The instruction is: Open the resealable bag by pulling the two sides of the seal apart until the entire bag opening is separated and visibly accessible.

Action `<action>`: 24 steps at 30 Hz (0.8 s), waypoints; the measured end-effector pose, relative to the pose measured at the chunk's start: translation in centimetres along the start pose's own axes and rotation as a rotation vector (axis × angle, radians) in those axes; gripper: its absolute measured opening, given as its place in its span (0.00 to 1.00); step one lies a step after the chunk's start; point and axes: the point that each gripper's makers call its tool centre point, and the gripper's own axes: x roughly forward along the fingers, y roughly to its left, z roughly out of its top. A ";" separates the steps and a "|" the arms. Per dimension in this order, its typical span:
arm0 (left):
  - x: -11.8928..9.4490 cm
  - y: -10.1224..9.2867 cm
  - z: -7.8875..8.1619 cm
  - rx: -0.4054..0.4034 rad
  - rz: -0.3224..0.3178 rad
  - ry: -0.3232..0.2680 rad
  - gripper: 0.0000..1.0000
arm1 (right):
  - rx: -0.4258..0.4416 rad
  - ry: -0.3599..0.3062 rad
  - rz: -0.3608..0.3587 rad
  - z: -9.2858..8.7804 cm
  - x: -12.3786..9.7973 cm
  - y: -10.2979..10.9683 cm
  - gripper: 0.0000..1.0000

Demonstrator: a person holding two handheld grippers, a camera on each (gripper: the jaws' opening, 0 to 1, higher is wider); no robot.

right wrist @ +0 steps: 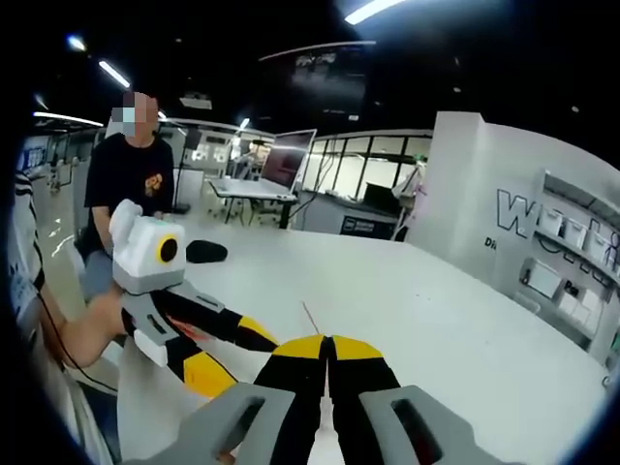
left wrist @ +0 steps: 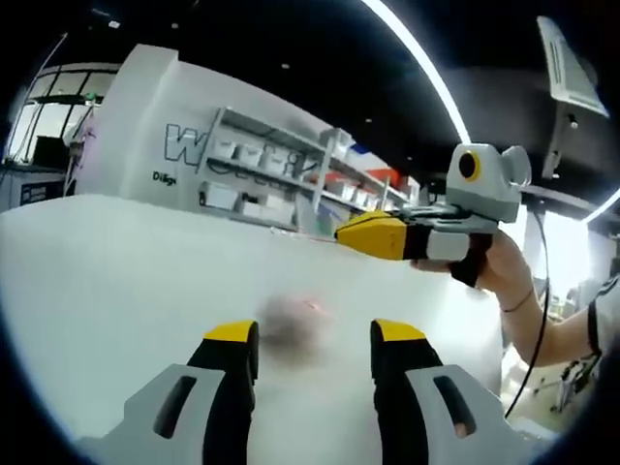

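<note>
The resealable bag is clear and hard to make out. In the left gripper view it is a blurred, greyish patch with a red mark (left wrist: 291, 325) between my left gripper's (left wrist: 315, 334) open jaws. My right gripper (left wrist: 341, 232) enters that view from the right, held by a hand (left wrist: 509, 271), with its yellow tips together. In the right gripper view my right gripper (right wrist: 327, 341) is shut, and a thin clear edge of the bag (right wrist: 308, 318) rises from its tips. The left gripper (right wrist: 232, 356) stands just to its left with its jaws apart.
Both grippers hang over a broad white table (right wrist: 436, 300). A small black object (right wrist: 205, 252) lies near its far side. A person in a black shirt (right wrist: 131, 165) sits behind it. A white wall with shelves (left wrist: 271, 165) stands beyond the table.
</note>
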 end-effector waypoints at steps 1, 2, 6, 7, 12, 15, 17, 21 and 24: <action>0.0 0.0 0.0 -0.004 -0.002 -0.001 0.46 | 0.000 0.000 0.000 0.0 0.0 0.0 0.00; 0.0 -0.1 0.1 -0.013 -0.004 -0.004 0.46 | -0.002 -0.001 -0.001 0.0 0.0 0.0 0.00; -0.1 -0.2 0.6 -0.045 -0.015 -0.025 0.45 | -0.004 -0.003 -0.002 0.0 -0.2 0.1 0.00; -0.1 -0.3 0.8 -0.060 -0.022 -0.032 0.44 | -0.006 -0.003 -0.002 0.0 -0.2 0.1 0.00; -0.1 -0.5 1.3 -0.124 -0.053 -0.052 0.39 | -0.008 -0.004 -0.003 -0.1 -0.3 0.0 0.00; 0.0 -0.7 1.3 -0.141 -0.060 -0.051 0.39 | -0.007 -0.004 -0.002 -0.2 -0.4 0.1 0.00; 0.0 -0.7 1.4 -0.144 -0.062 -0.055 0.39 | -0.006 -0.005 -0.001 -0.2 -0.4 0.1 0.00; 0.1 -0.7 1.7 -0.164 -0.073 -0.069 0.40 | -0.003 -0.011 0.001 -0.2 -0.4 0.1 0.00; 0.2 -0.8 1.7 -0.195 -0.085 -0.075 0.40 | -0.002 -0.013 0.004 -0.2 -0.4 0.1 0.00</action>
